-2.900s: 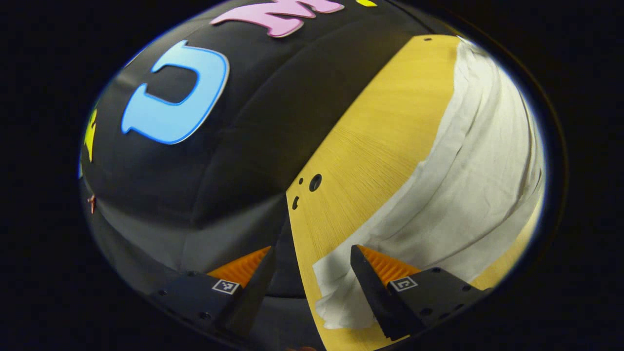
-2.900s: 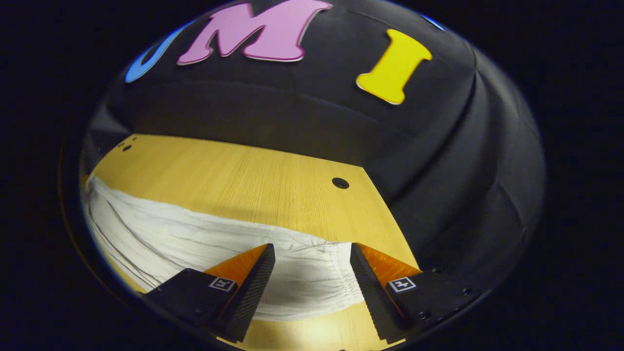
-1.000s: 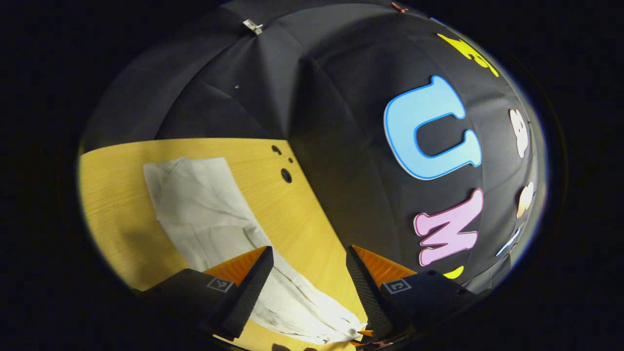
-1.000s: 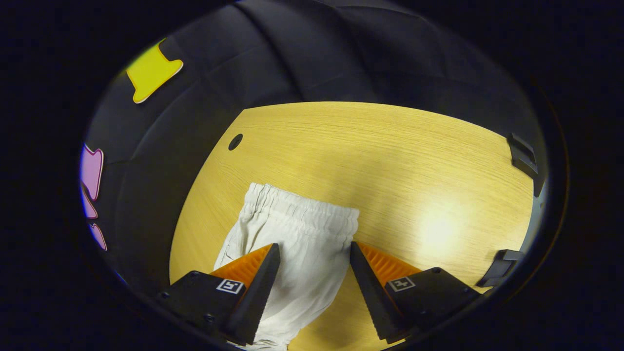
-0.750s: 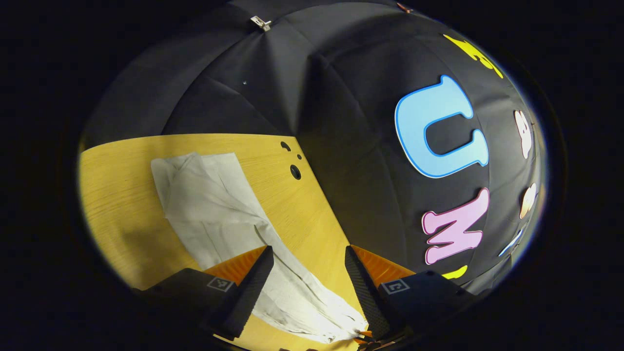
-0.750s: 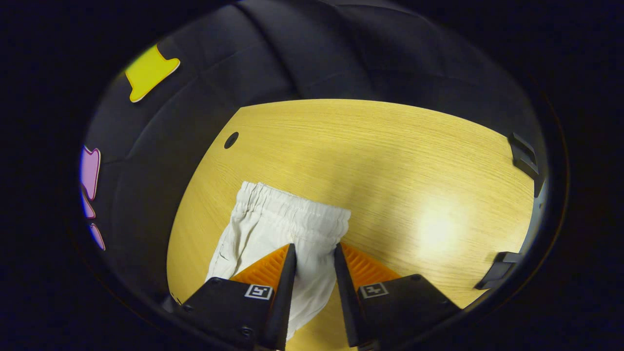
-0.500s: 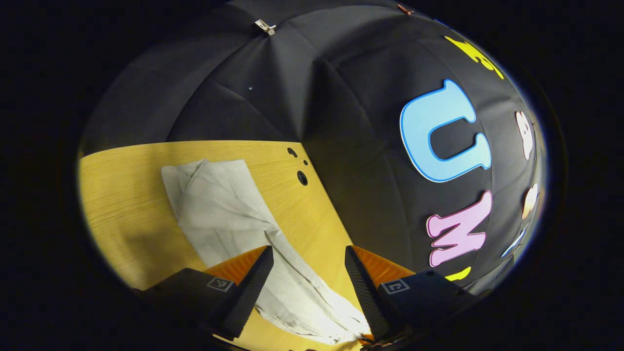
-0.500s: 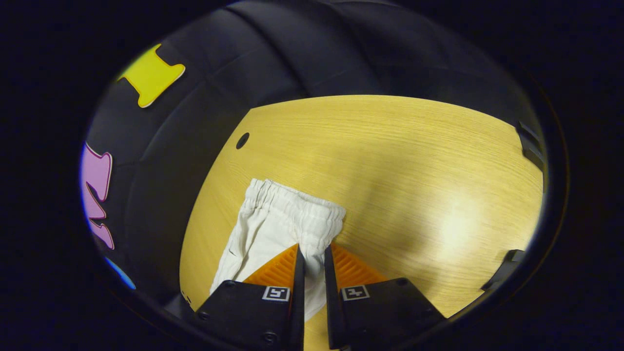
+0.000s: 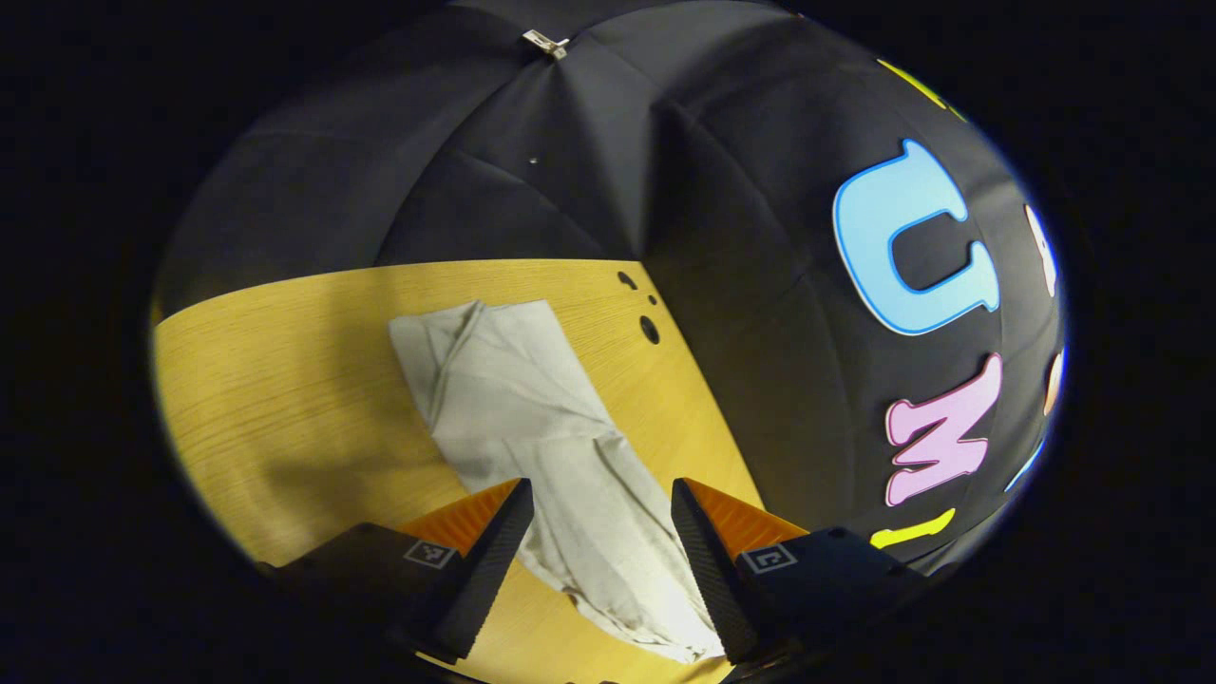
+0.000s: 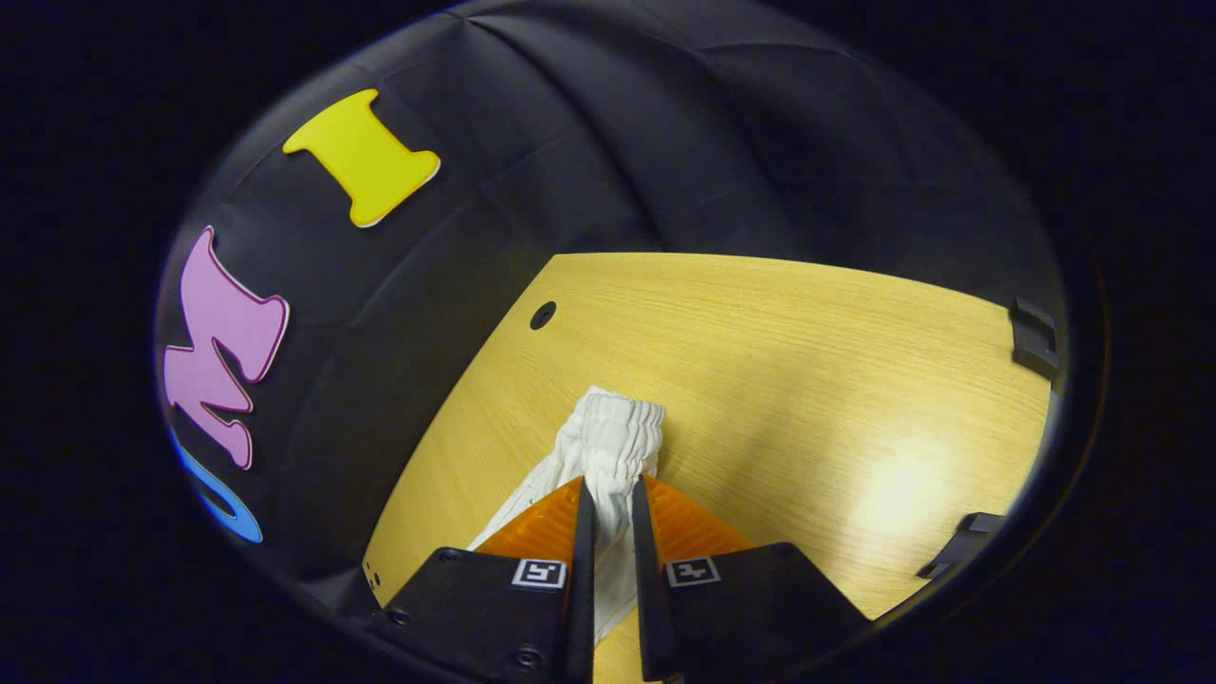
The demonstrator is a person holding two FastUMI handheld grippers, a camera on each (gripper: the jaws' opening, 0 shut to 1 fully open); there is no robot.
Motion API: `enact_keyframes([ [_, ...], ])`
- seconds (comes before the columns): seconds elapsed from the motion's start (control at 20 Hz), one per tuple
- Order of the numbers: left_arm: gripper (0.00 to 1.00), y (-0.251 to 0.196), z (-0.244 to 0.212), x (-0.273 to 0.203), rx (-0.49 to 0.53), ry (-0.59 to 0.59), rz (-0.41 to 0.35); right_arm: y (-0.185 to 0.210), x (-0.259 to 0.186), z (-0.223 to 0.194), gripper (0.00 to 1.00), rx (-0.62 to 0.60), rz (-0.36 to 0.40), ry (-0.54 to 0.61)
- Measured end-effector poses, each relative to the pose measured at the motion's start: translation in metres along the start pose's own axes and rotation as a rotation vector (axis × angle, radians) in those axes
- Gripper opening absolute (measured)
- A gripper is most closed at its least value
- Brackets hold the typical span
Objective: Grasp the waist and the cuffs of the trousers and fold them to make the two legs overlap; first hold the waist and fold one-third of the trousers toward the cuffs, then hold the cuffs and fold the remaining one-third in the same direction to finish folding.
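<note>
Right gripper view: the right gripper (image 10: 608,503) is clenched on the trousers (image 10: 608,446), both fingers pressing the white cloth just behind the gathered elastic waist (image 10: 619,423). The waist is bunched into a narrow upright ruffle that stands directly ahead of the fingertips and is lifted off the bench (image 10: 807,380). The rest of the cloth trails down and back to the left of the fingers, toward the near edge of the bench. A round hole (image 10: 542,314) in the bench top lies ahead and to the left of the gripper, near the bench edge. Two dark brackets (image 10: 1034,337) sit at the far right edge of the bench, well apart from the trousers.

Left gripper view: the left gripper (image 9: 598,499) is released, its two fingers spread wide with the trouser legs (image 9: 532,418) lying flat on the bench (image 9: 275,380) between and ahead of them. Whether either finger touches the cloth cannot be told. The legs run as one creased white band from beneath the gripper forward and leftward to the cuffs (image 9: 470,318), which lie ahead of the left finger. A cluster of small holes (image 9: 649,328) in the bench lies ahead and slightly right of the gripper, just beside the cuffs and close to the bench corner.
</note>
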State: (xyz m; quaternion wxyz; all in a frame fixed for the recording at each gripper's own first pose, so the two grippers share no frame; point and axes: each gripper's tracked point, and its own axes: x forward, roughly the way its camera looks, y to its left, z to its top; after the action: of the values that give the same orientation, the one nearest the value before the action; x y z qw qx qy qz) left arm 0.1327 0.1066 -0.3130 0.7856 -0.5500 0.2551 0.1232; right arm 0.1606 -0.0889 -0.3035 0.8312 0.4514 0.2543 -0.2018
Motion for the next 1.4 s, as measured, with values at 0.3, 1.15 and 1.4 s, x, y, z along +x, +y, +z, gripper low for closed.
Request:
enact_keyframes([
  [0.3, 0.92, 0.038, -0.002, 0.003, 0.006, 0.008, 0.14, 0.038, -0.013, 0.01, 0.23, -0.013, 0.073, -0.034],
  [1.15, 0.87, 0.047, -0.004, 0.048, 0.08, 0.021, 0.24, 0.047, -0.019, 0.002, 0.28, 0.004, 0.042, 0.006],
  [1.4, 0.86, 0.047, -0.004, 0.047, 0.08, 0.017, 0.247, -0.031, -0.021, -0.022, 0.82, 0.087, -0.178, 0.074],
])
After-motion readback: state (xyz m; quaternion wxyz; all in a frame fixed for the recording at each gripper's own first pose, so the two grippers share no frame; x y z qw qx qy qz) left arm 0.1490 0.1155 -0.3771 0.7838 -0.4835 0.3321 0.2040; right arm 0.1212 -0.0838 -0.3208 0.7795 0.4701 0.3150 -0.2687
